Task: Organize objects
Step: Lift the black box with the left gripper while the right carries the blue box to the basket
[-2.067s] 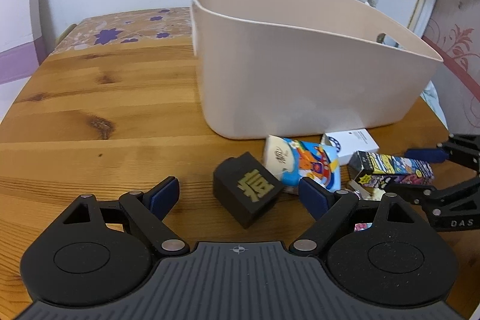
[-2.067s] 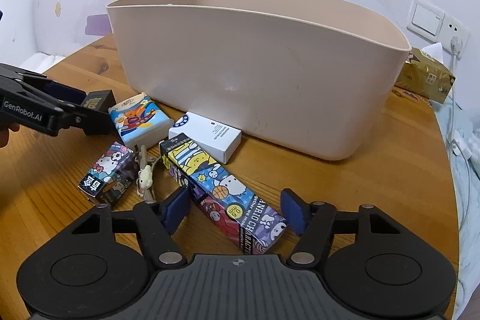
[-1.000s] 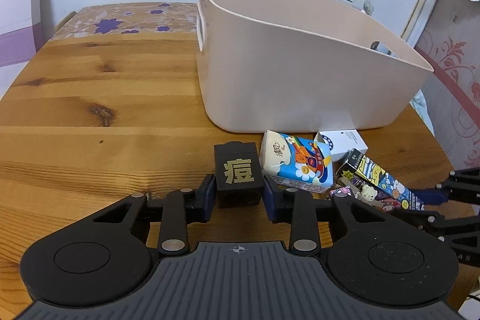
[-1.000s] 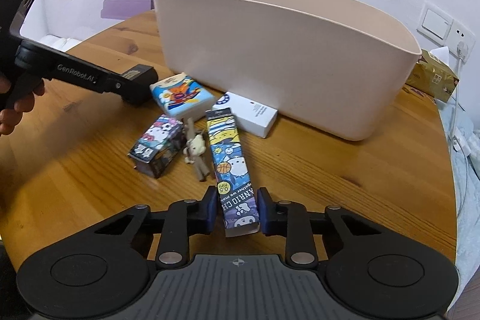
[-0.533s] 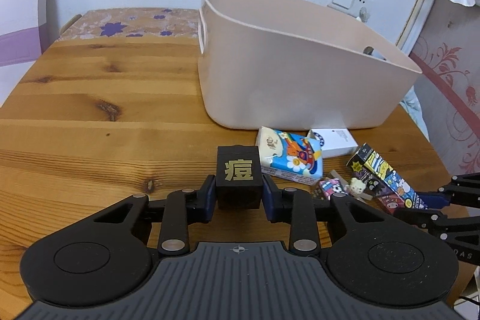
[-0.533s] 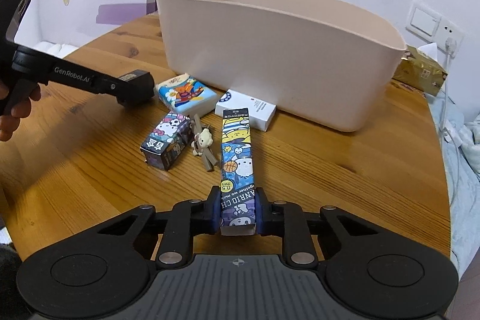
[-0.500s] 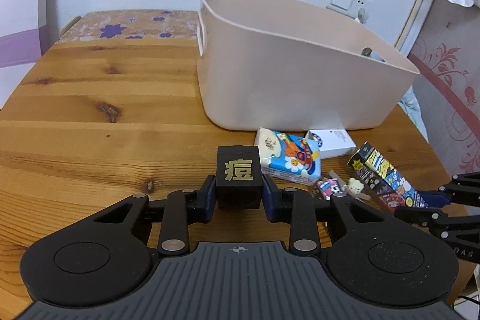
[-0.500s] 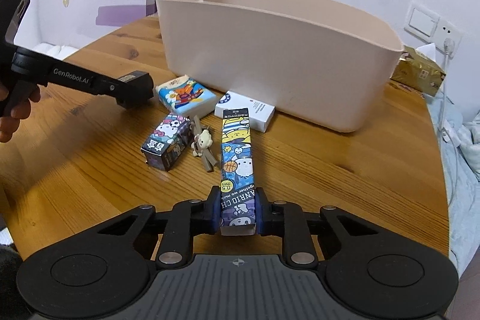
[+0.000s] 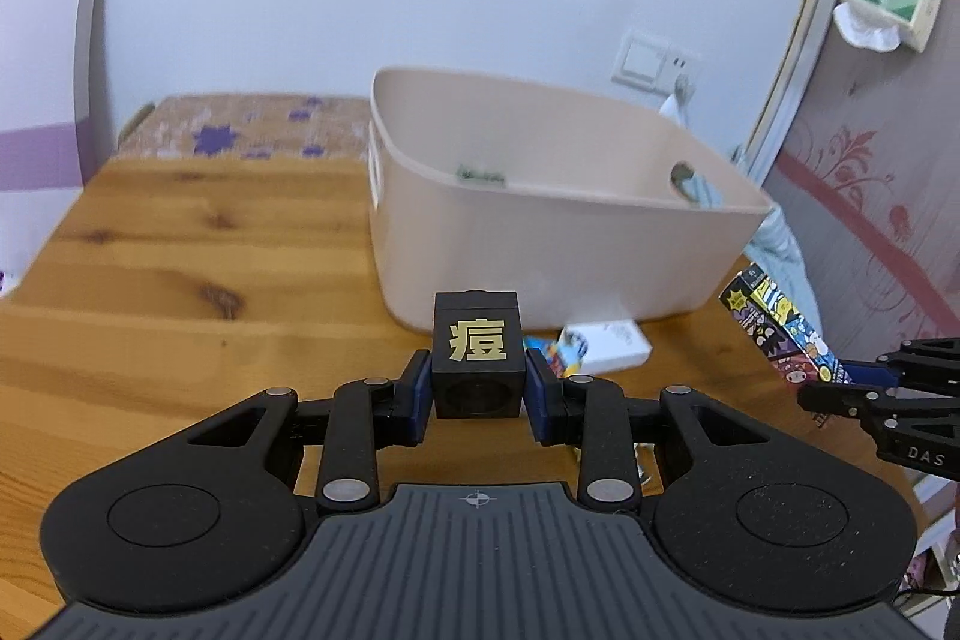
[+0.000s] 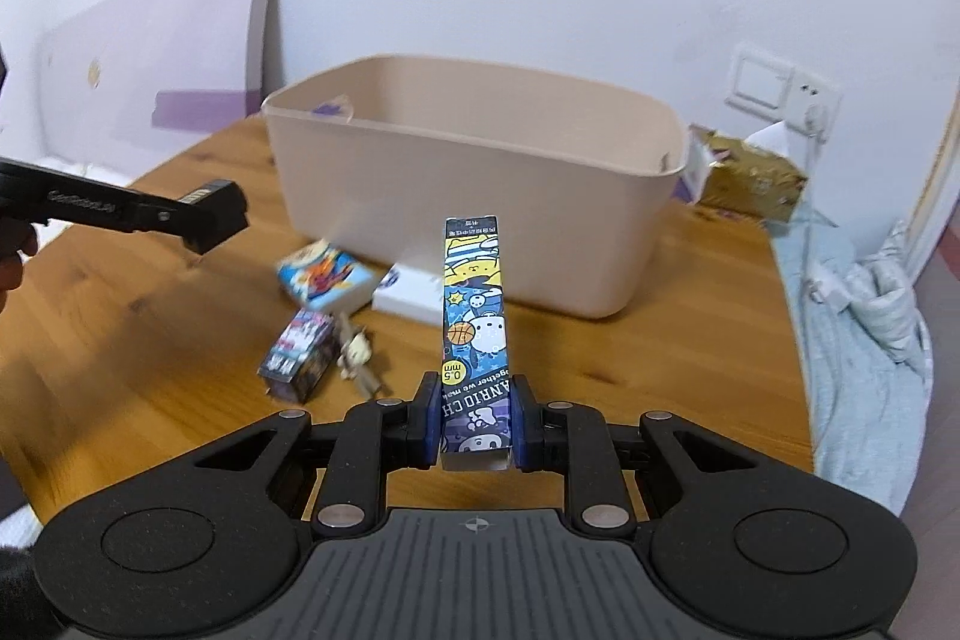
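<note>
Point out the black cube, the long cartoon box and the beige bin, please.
black cube (image 9: 477, 340): left wrist view, on its gold-lettered face.
long cartoon box (image 10: 476, 316): right wrist view, mid printed face.
beige bin (image 10: 480, 214): right wrist view, front wall.

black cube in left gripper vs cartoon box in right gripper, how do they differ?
Shape: the black cube is squat and about equal on all sides; the cartoon box is long and slim.
Look: the cube is plain black with one gold character; the box is covered in colourful cartoon prints.
Grip: the left gripper clamps the cube's middle; the right gripper holds the box by one end.
Shared: both are held above the table, short of the beige bin.
</note>
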Demonstrator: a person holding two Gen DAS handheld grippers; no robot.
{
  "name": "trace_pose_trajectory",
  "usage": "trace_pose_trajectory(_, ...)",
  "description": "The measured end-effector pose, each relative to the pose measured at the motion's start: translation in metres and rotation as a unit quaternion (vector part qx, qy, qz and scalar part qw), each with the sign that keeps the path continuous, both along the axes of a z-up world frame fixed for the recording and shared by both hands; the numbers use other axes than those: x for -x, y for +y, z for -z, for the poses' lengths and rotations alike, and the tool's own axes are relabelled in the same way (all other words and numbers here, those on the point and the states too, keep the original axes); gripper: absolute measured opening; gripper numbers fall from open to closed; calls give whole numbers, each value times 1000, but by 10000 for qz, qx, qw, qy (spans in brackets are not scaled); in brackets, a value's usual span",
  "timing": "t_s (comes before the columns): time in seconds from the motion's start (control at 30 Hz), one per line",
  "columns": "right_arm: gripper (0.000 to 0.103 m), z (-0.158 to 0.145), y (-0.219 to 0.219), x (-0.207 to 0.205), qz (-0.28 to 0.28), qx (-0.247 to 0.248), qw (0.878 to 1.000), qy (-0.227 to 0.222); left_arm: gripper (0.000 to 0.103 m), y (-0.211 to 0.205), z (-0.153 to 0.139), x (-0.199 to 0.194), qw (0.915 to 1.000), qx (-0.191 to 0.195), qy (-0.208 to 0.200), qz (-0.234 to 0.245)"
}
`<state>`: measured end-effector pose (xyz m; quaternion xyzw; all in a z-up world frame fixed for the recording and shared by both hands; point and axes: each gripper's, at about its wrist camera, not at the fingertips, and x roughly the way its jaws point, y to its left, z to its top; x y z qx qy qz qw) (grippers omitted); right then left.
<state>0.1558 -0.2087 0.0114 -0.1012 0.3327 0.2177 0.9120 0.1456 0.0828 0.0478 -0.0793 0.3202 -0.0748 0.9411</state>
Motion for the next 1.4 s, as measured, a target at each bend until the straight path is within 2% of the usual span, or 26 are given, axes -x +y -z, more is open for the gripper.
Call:
trace_pose_trajectory(0.5, 22, -37, -24, 1, 231, -323, 9979, -502, 32, -3, -45, -1, 9981, 17, -610, 76)
trace_pose_trajectory(0.8, 22, -50, -24, -15, 339, -360, 9966, -652, 32, -6, -63, -25, 9965, -121, -810, 158)
trace_pose_trajectory(1.13, 22, -63, -20, -53, 334, -451, 9959, -703, 32, -11, -65, -69, 9963, -189, -784, 287)
trace_pose_trajectory(1.4, 22, -59, -13, -87, 414, -492, 9959, -633, 32, -15, -55, -106, 9974, -254, -632, 231)
